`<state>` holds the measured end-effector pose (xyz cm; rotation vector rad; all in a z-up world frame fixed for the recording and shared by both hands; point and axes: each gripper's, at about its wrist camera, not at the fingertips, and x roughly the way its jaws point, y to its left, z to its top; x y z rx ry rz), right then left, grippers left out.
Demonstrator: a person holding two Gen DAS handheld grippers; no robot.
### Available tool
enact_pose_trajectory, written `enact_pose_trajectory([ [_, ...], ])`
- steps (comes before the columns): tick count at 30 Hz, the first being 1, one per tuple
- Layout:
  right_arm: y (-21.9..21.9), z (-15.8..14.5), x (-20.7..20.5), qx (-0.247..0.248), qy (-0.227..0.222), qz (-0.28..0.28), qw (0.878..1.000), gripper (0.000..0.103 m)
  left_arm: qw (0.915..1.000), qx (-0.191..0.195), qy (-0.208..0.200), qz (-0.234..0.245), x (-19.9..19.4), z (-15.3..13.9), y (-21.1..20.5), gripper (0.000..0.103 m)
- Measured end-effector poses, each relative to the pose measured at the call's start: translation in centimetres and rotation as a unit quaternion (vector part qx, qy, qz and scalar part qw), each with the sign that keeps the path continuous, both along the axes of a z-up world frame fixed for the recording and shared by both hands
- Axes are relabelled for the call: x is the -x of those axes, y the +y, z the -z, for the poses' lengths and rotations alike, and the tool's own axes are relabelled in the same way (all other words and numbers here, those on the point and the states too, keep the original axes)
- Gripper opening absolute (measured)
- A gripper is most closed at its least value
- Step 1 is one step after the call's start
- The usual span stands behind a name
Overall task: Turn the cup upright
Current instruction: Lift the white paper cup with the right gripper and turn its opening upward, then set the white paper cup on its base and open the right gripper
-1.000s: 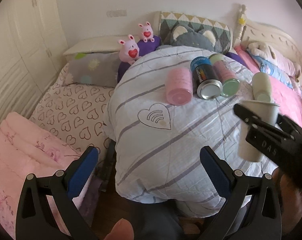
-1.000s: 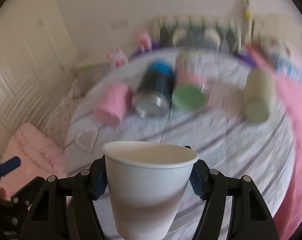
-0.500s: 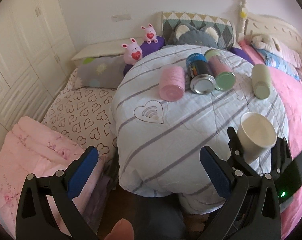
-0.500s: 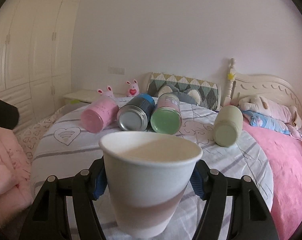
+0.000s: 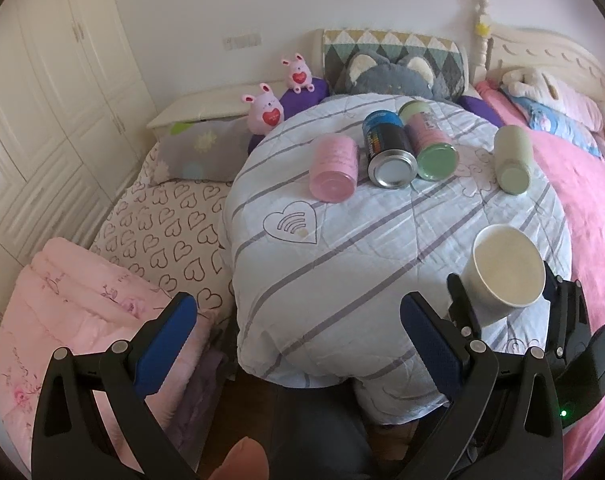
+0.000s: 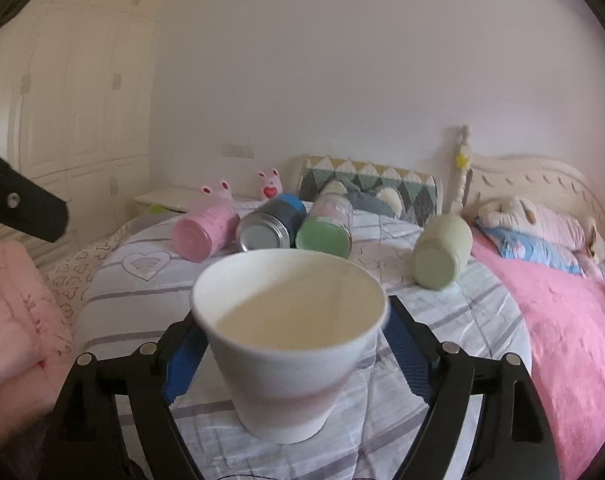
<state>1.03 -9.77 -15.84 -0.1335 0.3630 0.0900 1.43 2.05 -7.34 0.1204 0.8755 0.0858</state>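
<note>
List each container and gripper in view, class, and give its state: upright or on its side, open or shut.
White paper cup: upright, mouth up, between the right gripper's fingers.
Pink cup: on its side.
Blue can: on its side.
Green-bottomed jar: on its side.
Pale green cup: on its side.
Left gripper: open, empty.
Right gripper: shut on the cup.

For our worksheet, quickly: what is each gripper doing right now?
Left gripper: open, holding nothing.
Right gripper: shut on the white paper cup, mouth up.
</note>
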Motion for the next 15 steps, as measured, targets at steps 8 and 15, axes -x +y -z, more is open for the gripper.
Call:
enact_pose_trajectory([
  [8,-0.3,-2.0,1.5,-0.006,-0.010,-0.007,1.000,0.084,0.9998,0.011,-0.014,-0.003,1.0,-1.3,0.1,0.103],
  [15,-2.5,-6.6,2.7,-0.029,0.027,-0.007,0.999,0.084,0.9986,0.038,-0.038,-0.001,2.3,-2.7,-0.3,0.103],
])
